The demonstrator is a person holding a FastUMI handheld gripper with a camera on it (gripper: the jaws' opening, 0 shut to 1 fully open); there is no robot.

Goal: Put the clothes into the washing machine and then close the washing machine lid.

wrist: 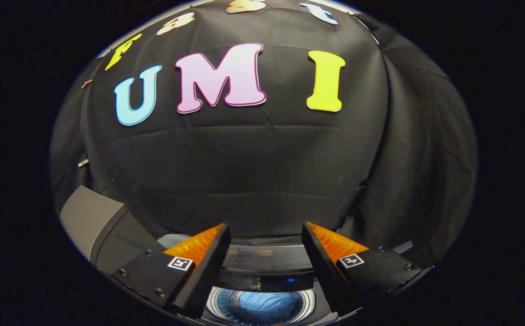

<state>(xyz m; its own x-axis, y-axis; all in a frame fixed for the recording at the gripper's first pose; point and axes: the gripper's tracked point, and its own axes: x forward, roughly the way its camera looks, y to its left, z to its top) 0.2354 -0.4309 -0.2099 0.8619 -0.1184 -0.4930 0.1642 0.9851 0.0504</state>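
The gripper (266,231) hangs above the washing machine (267,267) with its fingers spread wide and nothing between them. Blue clothes (262,305) lie down inside the round drum (310,302), low between the two fingers, under the machine's dark rear edge. The grey lid (93,224) stands raised beyond the left finger, against the black cloth wall (244,172).

The claw (266,235) hangs with its fingers spread apart and nothing between them. Below the gap the washing machine (262,271) drum mouth (262,308) lies open, blue clothes (262,305) inside. The raised lid (95,222) stands at the left; the far rim crosses just ahead.
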